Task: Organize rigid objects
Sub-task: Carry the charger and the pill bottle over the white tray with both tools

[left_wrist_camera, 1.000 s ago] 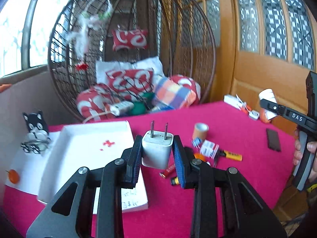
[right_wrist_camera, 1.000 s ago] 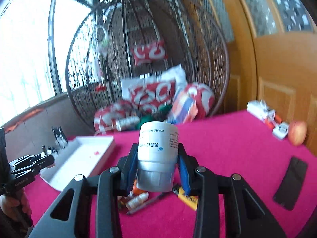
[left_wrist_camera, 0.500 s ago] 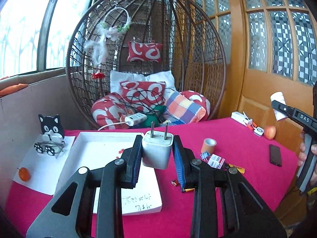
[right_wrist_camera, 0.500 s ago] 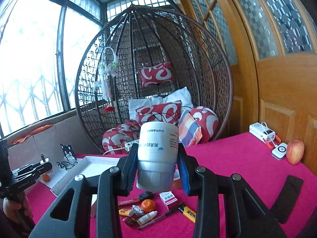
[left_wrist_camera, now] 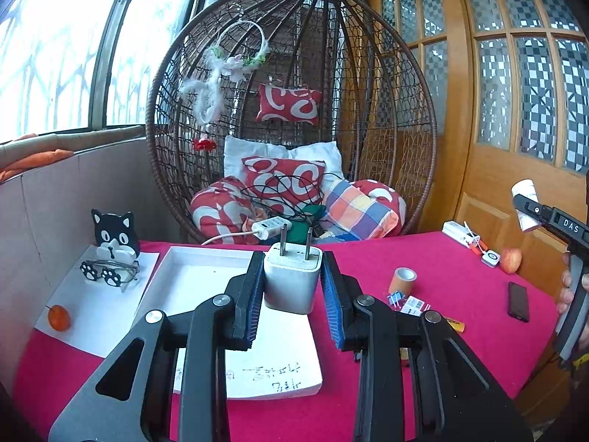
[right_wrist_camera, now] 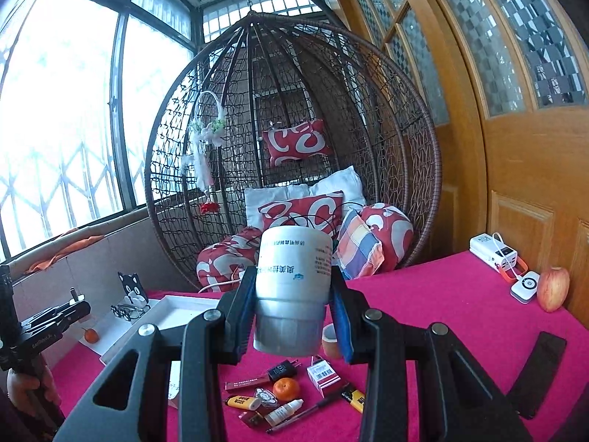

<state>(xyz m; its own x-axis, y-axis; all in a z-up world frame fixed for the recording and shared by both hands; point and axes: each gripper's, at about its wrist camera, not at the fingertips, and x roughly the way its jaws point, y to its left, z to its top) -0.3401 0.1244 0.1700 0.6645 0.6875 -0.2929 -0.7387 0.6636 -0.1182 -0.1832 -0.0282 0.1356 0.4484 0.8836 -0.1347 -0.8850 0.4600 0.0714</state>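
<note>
My left gripper point(left_wrist_camera: 292, 289) is shut on a white plug charger point(left_wrist_camera: 292, 276), prongs up, held above the near end of a white tray point(left_wrist_camera: 206, 258). My right gripper point(right_wrist_camera: 292, 313) is shut on a white pill bottle point(right_wrist_camera: 292, 287), held upside down above a pile of small items: a tangerine point(right_wrist_camera: 286, 388), a black charger point(right_wrist_camera: 281, 369), a small box point(right_wrist_camera: 322, 373), a dropper bottle point(right_wrist_camera: 283, 410), a pen point(right_wrist_camera: 305, 414). The right gripper also shows at the right edge of the left wrist view point(left_wrist_camera: 530, 208).
On the pink table point(left_wrist_camera: 441, 258) lie a tape roll point(left_wrist_camera: 402, 280), a black phone point(left_wrist_camera: 518, 301), an apple point(right_wrist_camera: 552, 289), a white power bank point(right_wrist_camera: 493, 254). A cat figure with glasses point(left_wrist_camera: 114, 246) and an orange point(left_wrist_camera: 59, 317) sit left of the tray. A wicker hanging chair point(left_wrist_camera: 294, 110) stands behind.
Both grippers have risen and tilted up with their objects held; the table and its items now sit lower and farther in both views.
</note>
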